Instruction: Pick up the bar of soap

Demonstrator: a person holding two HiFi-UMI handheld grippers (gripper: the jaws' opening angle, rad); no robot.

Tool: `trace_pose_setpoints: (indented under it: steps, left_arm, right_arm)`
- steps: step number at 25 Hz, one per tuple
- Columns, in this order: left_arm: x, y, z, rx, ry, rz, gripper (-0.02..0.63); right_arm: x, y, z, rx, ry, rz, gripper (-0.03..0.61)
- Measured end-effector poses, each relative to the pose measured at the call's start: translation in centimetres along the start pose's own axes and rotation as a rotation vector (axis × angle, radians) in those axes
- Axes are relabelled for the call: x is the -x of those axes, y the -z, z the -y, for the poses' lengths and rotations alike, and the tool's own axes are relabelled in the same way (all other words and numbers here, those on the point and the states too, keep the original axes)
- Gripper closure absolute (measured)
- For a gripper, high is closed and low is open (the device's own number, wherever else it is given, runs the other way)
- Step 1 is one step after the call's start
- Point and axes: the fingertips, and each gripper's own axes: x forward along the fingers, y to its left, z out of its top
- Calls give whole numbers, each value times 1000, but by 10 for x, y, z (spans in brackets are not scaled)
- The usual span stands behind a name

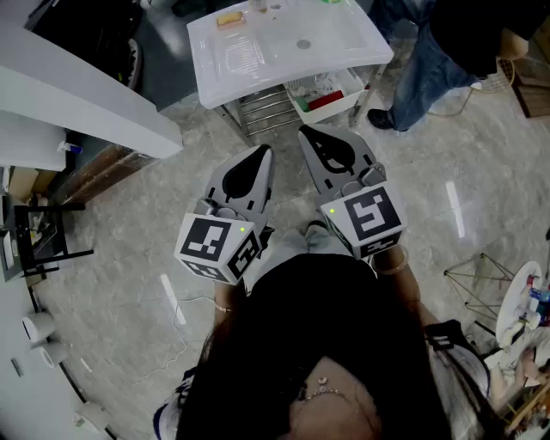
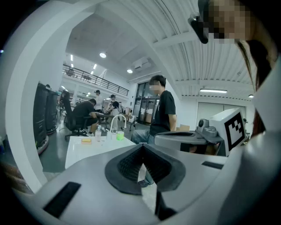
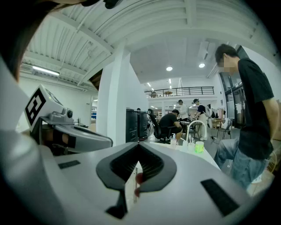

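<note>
The bar of soap (image 1: 228, 18) is a small yellow block lying on the far left corner of the white sink unit (image 1: 344, 47). In the left gripper view the soap (image 2: 86, 140) shows far ahead on the white counter (image 2: 83, 151). My left gripper (image 1: 262, 155) and right gripper (image 1: 308, 133) hang side by side over the floor, well short of the sink, both pointing toward it. Each has its jaws together with nothing between them. The shut jaw tips show in the left gripper view (image 2: 142, 147) and the right gripper view (image 3: 138, 147). The right gripper view does not show the soap.
A person in a dark shirt and jeans (image 1: 430, 60) stands right of the sink. A wire rack (image 1: 266, 107) and a white tray with a red item (image 1: 326, 96) sit under it. A faucet (image 2: 115, 122) and green cup (image 2: 120, 135) stand on top. A white wall (image 1: 77, 94) lies left.
</note>
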Motion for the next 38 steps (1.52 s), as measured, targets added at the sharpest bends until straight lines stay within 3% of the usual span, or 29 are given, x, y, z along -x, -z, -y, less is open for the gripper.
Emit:
trace_pose_setpoints:
  steps: [7,12,21,38]
  left_arm:
    - [-26,4,8,12,-17,5,606]
    - [-44,3,-9,14,-35,-14,606]
    - [-77,-15,-77,5,-58,-8,606]
    - [-133,-51,-194,-12,3,8,606]
  right_arm:
    - [-2,4,23,0,-29,18,569]
    - [-24,8,38,-25,-48,9,569]
    - [-87,6,55,-45,-78,6,569]
    - [-216,-24,76,-35,-46,25,569]
